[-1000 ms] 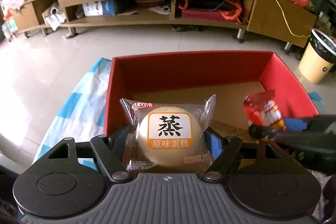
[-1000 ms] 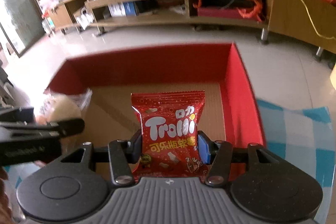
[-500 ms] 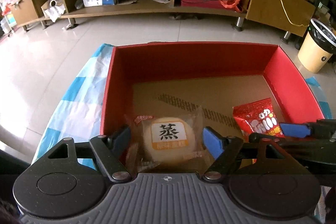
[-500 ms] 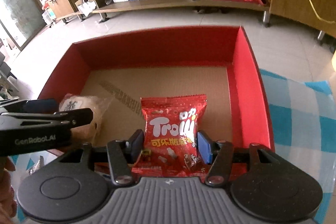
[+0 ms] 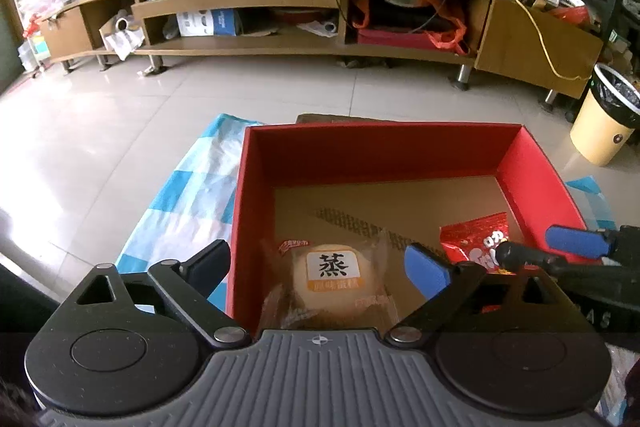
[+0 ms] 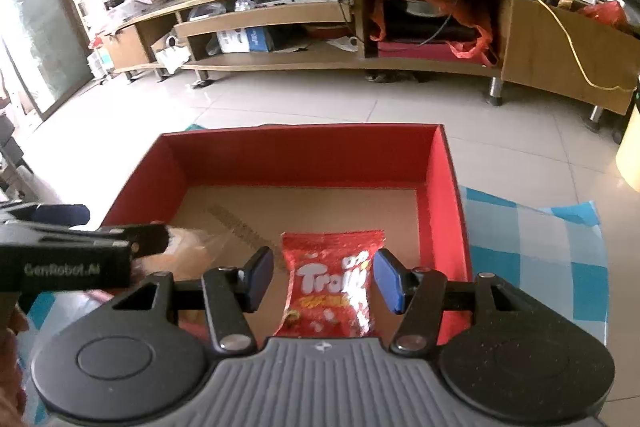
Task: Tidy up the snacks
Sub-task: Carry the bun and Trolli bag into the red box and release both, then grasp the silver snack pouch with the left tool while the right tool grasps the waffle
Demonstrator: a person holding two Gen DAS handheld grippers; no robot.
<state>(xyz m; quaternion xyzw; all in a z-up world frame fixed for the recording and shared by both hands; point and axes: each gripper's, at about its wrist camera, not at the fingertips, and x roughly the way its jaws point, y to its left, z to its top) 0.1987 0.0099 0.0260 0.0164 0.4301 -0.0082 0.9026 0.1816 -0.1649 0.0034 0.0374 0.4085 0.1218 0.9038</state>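
A wrapped steamed cake (image 5: 333,279) lies on the cardboard floor of the red box (image 5: 384,151), at its near left. My left gripper (image 5: 320,267) is open above it, fingers apart and off the wrapper. A red Trolli candy bag (image 6: 330,279) lies on the box floor at the near right; it also shows in the left wrist view (image 5: 476,243). My right gripper (image 6: 322,277) is open, its blue pads either side of the bag and clear of it. The cake also shows in the right wrist view (image 6: 192,255), partly behind the left gripper.
The box (image 6: 304,155) sits on a blue and white checked cloth (image 5: 188,199) on a tiled floor. A long wooden TV stand (image 5: 304,15) runs along the back. A yellow bin (image 5: 604,123) stands at the far right.
Both grippers lowered their snacks into the box, opened and let go. The cake and the candy bag now lie on the box floor, and both grippers have drawn back a little.
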